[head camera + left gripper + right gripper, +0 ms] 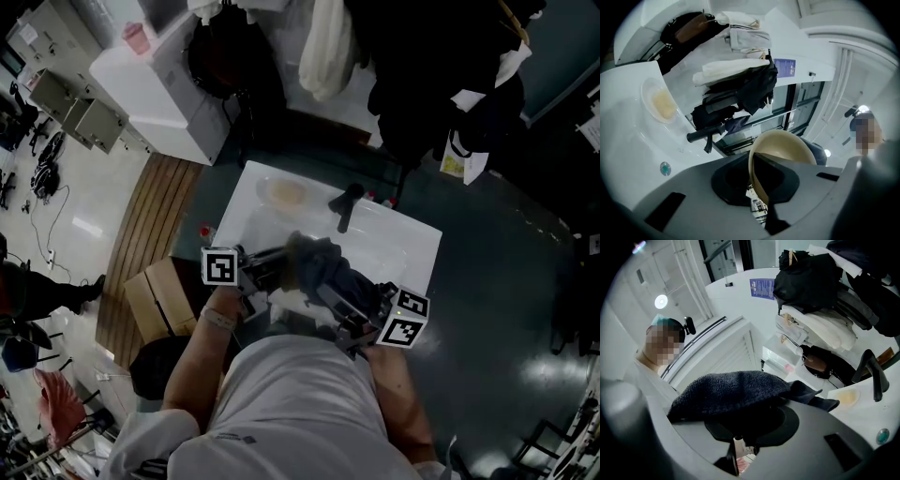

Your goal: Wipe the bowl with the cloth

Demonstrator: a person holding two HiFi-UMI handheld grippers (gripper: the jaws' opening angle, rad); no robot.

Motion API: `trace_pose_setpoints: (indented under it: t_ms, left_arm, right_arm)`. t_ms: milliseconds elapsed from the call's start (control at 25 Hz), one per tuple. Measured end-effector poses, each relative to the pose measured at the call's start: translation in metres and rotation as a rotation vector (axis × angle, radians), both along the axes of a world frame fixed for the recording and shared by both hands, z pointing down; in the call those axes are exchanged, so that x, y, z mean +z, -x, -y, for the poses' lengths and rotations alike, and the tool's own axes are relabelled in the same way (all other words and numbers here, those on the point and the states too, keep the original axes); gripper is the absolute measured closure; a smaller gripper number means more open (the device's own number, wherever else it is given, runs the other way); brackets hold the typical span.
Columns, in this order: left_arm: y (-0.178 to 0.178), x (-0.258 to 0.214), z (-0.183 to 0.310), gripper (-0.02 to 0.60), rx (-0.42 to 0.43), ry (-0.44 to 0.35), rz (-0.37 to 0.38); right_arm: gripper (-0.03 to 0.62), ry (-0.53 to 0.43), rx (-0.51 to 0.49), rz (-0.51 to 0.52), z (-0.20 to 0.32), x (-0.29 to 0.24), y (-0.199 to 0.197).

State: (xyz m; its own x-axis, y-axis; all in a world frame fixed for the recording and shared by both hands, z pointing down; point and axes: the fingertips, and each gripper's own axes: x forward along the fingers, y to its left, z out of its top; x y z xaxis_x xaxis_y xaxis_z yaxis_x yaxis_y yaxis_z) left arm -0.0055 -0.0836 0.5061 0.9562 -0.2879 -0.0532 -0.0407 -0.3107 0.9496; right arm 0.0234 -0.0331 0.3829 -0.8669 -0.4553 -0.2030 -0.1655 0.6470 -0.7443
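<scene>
A tan bowl (787, 152) is gripped by its rim in my left gripper (761, 187), one jaw inside the bowl and one outside. In the right gripper view, a dark blue cloth (736, 390) is bunched over my right gripper (745, 427), which is shut on it. Seen from the head view, the two grippers meet over the front of the white sink (398, 234). The left gripper (267, 269) comes in from the left, the right gripper (349, 302) from the right. The cloth (314, 258) lies between them and covers the bowl there.
A black faucet (345, 204) stands at the back of the sink beside a yellowish soap (285, 193) in its dish. A cardboard box (159, 295) and a wooden floor mat (155, 220) lie to the left. Dark clothes and bags hang behind the sink.
</scene>
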Motion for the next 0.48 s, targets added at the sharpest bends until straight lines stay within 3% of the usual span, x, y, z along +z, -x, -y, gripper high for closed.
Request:
trace_pose_setpoints:
  t_ms: [200, 320, 480]
  left_arm:
    - [0.009, -0.009, 0.017, 0.561, -0.103, 0.031, -0.06]
    - [0.015, -0.025, 0.027, 0.563, -0.157, 0.046, -0.164]
    - [0.015, -0.051, 0.028, 0.562, -0.147, 0.021, -0.289]
  right_arm:
    - [0.519, -0.007, -0.05, -0.04, -0.009, 0.009, 0.01]
    - [0.519, 0.006, -0.07, -0.092, -0.015, 0.024, 0.02]
    - [0.519, 0.048, -0.073, -0.129, -0.018, 0.045, 0.029]
